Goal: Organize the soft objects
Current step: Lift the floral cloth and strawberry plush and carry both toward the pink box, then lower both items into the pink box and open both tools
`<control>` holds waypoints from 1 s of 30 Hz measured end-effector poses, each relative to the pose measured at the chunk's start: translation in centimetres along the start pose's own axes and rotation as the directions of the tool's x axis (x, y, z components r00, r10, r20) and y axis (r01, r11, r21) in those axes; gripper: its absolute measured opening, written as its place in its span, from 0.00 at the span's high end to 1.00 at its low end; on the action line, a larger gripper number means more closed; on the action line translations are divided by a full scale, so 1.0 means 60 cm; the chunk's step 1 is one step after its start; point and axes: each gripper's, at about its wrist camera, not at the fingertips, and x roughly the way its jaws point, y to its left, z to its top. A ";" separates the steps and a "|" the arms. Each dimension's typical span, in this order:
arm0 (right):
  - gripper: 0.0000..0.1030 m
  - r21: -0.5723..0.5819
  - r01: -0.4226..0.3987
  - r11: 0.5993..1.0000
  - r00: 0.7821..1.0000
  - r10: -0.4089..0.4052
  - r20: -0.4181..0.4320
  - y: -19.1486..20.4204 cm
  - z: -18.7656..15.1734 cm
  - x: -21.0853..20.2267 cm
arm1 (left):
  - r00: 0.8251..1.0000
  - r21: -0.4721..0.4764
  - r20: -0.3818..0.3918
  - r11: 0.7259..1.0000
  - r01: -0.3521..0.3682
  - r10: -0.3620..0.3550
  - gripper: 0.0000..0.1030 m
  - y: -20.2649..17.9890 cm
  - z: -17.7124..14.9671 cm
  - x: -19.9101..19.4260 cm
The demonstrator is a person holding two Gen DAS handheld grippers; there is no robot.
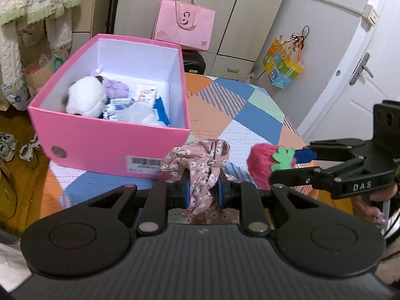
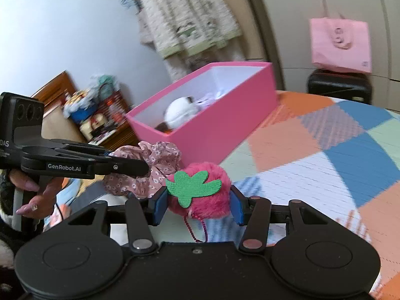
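— Two soft things were up off the bed at once, one per gripper. The left gripper (image 1: 202, 190) had its jaws clamped tight on the floral scrunchie (image 1: 203, 167), the fabric bunched between the blue pads and spilling out above and below.

— And the other one?

— The right gripper (image 2: 198, 206) had its jaws closed on the pink strawberry pompom (image 2: 202, 190), held at its widest part, so they stood fairly far apart with the fur squashed between them. Its cord (image 2: 193, 227) dangled below.

— Why carry both like that?

— My guess was that they were bound for the pink box (image 1: 107, 140), which sat open on the patchwork bedspread (image 1: 250, 115), just ahead of both grippers. It already held a white plush toy (image 1: 86, 98), something lilac and some packets, so it looked like the collecting place. Neither item was over its rim yet.

— Any writing?

— "DAS" on the side of the right gripper in the left wrist view, and "GenRobot.AI" on the left one's arm in the right wrist view. The box carried a barcode sticker (image 1: 144, 163), its small print too fine to read. A pink tote bag (image 1: 183, 25) by the wardrobe bore a printed smiley-like mark.
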 end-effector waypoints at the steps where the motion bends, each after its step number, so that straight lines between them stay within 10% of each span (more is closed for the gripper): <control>1: 0.45 -0.006 -0.011 1.000 1.000 0.011 -0.011 0.004 0.004 0.003 | 1.000 0.004 0.004 1.000 -0.003 0.003 0.82 0.003 -0.001 -0.007; 16: 0.45 -0.178 0.004 0.984 0.995 0.014 0.100 0.083 0.127 0.037 | 0.974 0.069 0.227 0.998 0.003 -0.018 0.82 0.034 0.098 -0.086; 30: 0.45 -0.206 -0.036 0.978 0.975 0.080 0.206 0.042 0.255 0.111 | 0.966 -0.004 0.256 0.999 0.050 -0.048 0.82 0.099 0.229 0.019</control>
